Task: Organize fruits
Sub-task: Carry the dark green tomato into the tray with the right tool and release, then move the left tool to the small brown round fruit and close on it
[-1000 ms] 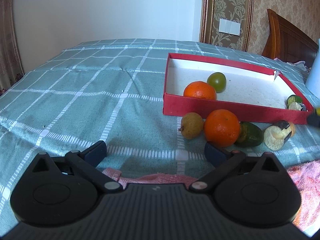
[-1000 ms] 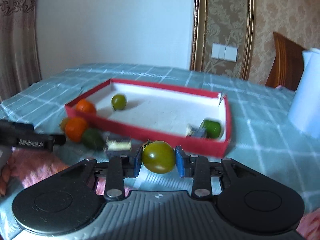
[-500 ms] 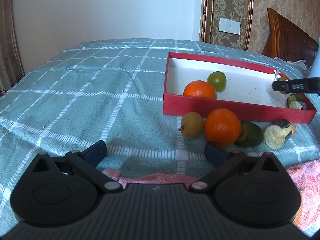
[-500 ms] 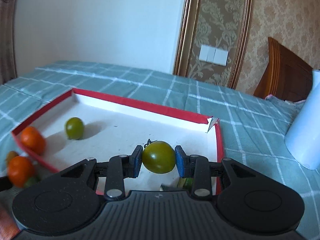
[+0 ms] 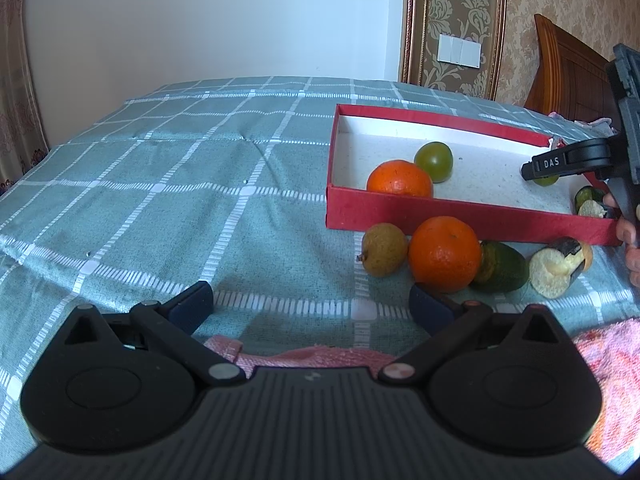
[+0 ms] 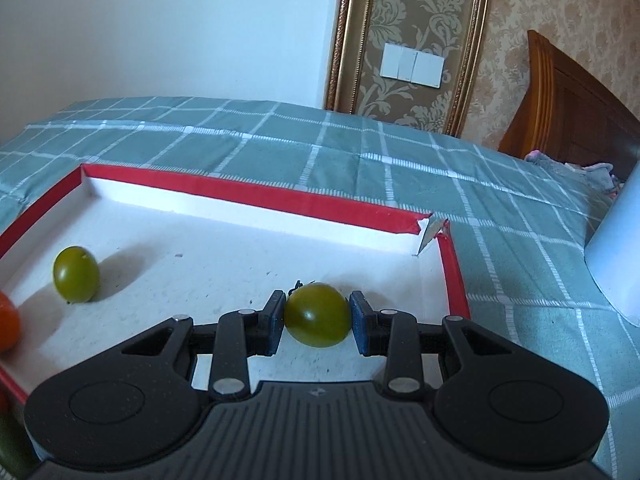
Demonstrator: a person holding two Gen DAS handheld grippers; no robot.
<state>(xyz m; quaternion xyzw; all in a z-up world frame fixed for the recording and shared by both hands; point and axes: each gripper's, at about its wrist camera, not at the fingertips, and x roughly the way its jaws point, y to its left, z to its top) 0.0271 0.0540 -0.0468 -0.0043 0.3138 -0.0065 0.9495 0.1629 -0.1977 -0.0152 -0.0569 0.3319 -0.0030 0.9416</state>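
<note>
We see the right gripper [image 6: 318,326] over the red box [image 6: 256,194] near its right wall, fingers closed on a green tomato [image 6: 318,315] held just above the white floor. A second green tomato [image 6: 76,275] and an orange [image 5: 400,179] lie at the box's left end. The left gripper [image 5: 312,300] hangs over the bed [image 5: 180,184] with fingers spread wide and empty, a second orange [image 5: 445,254] just beyond its right finger, outside the box's near wall.
</note>
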